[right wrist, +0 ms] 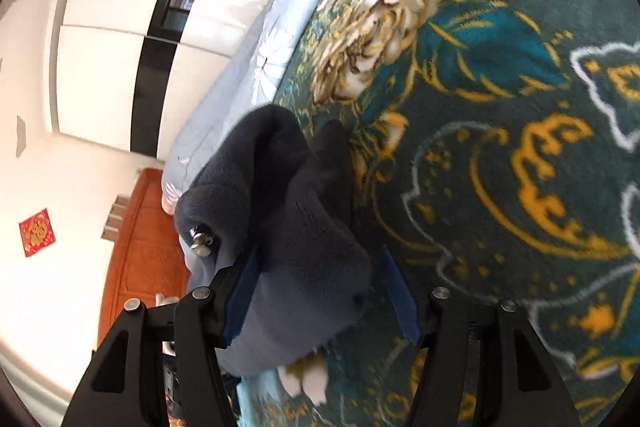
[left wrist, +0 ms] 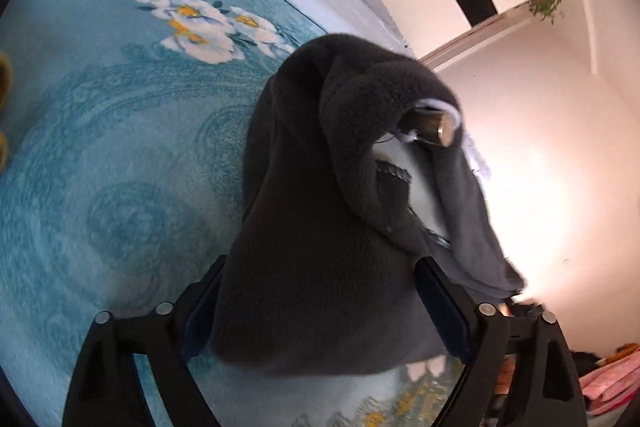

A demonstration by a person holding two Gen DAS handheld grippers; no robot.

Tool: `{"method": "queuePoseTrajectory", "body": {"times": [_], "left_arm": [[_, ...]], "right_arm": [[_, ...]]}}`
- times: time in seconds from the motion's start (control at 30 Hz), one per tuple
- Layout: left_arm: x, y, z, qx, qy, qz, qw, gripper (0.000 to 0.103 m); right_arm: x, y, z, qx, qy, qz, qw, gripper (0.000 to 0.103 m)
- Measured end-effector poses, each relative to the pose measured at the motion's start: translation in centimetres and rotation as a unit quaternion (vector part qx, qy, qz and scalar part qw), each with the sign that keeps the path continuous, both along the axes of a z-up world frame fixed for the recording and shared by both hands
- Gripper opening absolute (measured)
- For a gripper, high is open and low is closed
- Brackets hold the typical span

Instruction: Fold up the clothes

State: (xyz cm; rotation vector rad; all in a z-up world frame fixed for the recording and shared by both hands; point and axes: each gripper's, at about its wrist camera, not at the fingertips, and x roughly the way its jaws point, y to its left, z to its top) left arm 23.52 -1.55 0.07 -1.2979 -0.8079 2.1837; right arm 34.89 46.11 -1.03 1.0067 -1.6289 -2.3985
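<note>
A dark grey fleece garment [left wrist: 320,227] is bunched up over the bed, with a small metal fastener [left wrist: 442,131] showing at a fold. My left gripper [left wrist: 322,267] has the bundle filling its wide jaws, and both pads press on the fleece. In the right wrist view the same garment [right wrist: 288,227] lies between the jaws of my right gripper [right wrist: 320,255]. It leans on the left pad [right wrist: 244,291], while a narrow gap separates it from the right pad. The metal fastener [right wrist: 200,241] sticks out at its left side.
The bed carries a light blue flowered blanket [left wrist: 120,147] that turns dark teal with gold flowers [right wrist: 500,147]. A pale blue quilt [right wrist: 248,87] lies along its edge. Beyond are a white wardrobe [right wrist: 112,27], an orange wooden board [right wrist: 140,247] and pink cloth [left wrist: 608,379].
</note>
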Motion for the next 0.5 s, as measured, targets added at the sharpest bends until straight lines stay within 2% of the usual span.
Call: {"method": "queuePoseTrajectory", "body": {"times": [0.1,0.17,0.23,0.33,0.4,0.5], "left_arm": [[-0.3,1.0,0.0,-0.032,0.006,0.003,0.9995,0.087],[-0.3,1.1,-0.1,-0.044,0.002,0.012,0.9990,0.079],[0.0,0.4,-0.1,-0.028,-0.009,0.022,0.9993,0.064],[0.7,-0.2,0.3,-0.018,-0.018,0.031,0.9992,0.049],[1.5,-0.3,1.3,-0.020,-0.012,0.032,0.9992,0.043],[3.6,-0.8,3.8,-0.014,0.006,0.020,0.9997,0.041]], "right_arm": [[-1.5,-0.5,0.0,0.007,-0.007,-0.010,1.000,0.062],[-2.3,-1.1,0.1,0.015,-0.015,-0.012,1.000,0.062],[-2.3,-1.6,0.4,0.016,-0.017,-0.018,1.000,0.059],[-1.5,-1.8,1.3,0.010,-0.011,-0.023,1.000,0.048],[-0.9,-2.1,2.4,0.017,-0.007,-0.021,1.000,0.036],[0.3,-2.7,4.8,0.022,0.008,-0.012,1.000,0.029]]}}
